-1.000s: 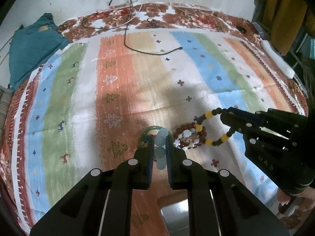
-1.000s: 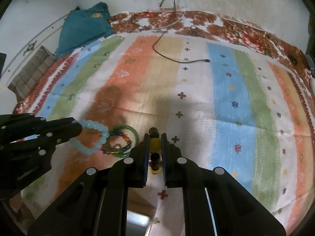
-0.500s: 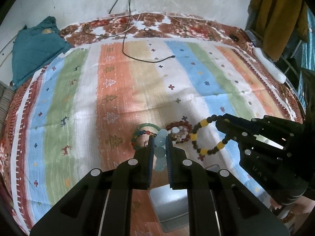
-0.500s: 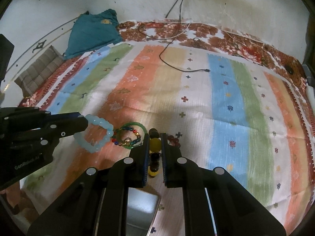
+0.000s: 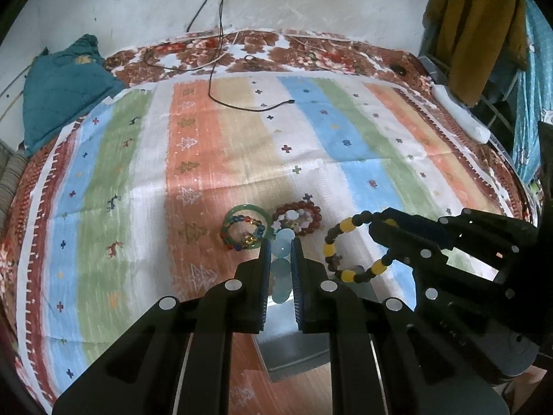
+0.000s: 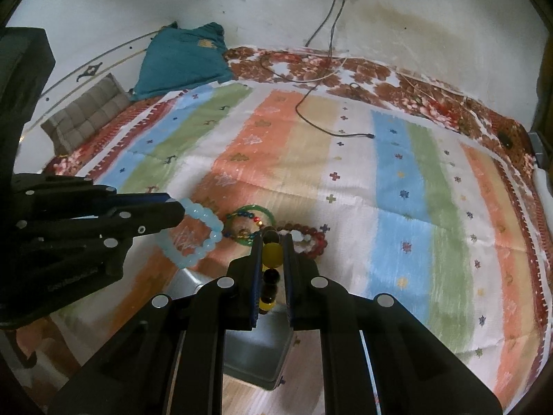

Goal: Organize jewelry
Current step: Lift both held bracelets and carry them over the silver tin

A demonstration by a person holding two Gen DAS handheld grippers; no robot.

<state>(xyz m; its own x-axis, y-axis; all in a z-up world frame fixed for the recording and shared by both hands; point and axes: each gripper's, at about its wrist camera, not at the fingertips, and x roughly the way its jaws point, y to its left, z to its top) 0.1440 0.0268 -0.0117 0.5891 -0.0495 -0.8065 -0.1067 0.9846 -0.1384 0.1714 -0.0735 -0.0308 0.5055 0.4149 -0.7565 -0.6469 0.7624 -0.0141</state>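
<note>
My left gripper (image 5: 280,249) is shut on a pale blue bead bracelet (image 5: 281,269), held above the bed; the bracelet also shows in the right wrist view (image 6: 197,238). My right gripper (image 6: 273,242) is shut on a yellow and black bead bracelet (image 6: 270,259), which hangs as a loop in the left wrist view (image 5: 349,249). A green bangle with a multicoloured bead bracelet inside it (image 5: 246,230) and a dark red bead bracelet (image 5: 299,218) lie on the striped cloth just ahead. A grey metal box (image 5: 293,346) sits below both grippers.
The striped cloth (image 5: 207,159) covers the bed. A black cable (image 5: 242,103) lies at the far middle. A teal pillow (image 5: 65,86) sits at the far left. A white power strip (image 5: 459,117) and hanging clothes (image 5: 477,24) are at the right.
Both grippers have lifted and pulled back with their bracelets. The bangle and red bracelet now lie farther ahead, and the grey box has come into view below.
</note>
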